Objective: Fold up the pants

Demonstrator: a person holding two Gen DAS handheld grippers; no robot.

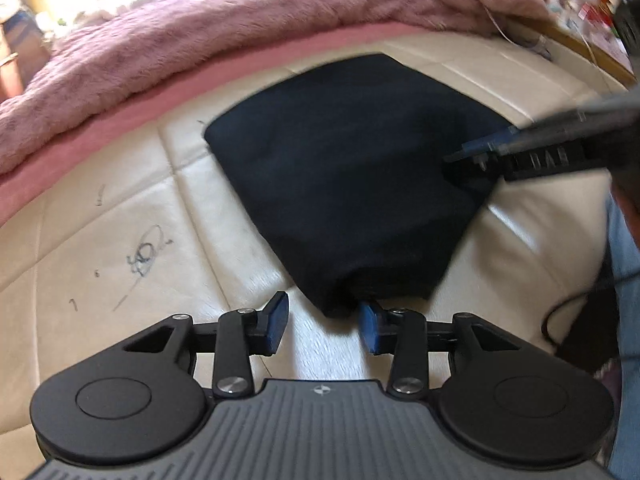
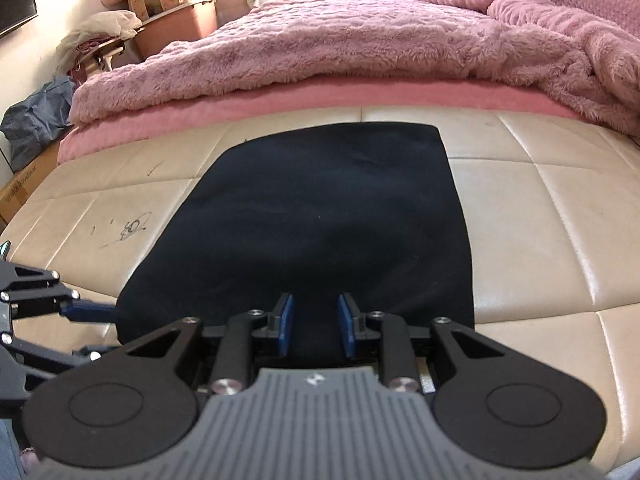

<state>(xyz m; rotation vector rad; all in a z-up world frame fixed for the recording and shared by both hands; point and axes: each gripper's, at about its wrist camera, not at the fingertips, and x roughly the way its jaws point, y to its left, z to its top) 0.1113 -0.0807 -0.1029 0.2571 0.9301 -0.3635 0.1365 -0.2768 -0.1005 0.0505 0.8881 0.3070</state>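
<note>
The pants [image 2: 320, 216] lie folded flat on the cream bench [image 2: 540, 200], near the pink blanket [image 2: 360, 40]. Your left gripper [image 1: 324, 326] and right gripper [image 2: 314, 326] stand at the pants' near edge with fingers spread apart, holding nothing. The folding looks nearly complete; for another fold, close both on that edge and carry it toward the blanket.

Black linkage arms, silver screws, blue-padded jaws, perhaps a light-blue sleeve [image 1: 626, 248].

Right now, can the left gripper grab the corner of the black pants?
Probably yes. The left gripper is open, with the near corner of the pants just ahead of its fingertips and nothing between. The right gripper is at another edge, out of the way.
</note>
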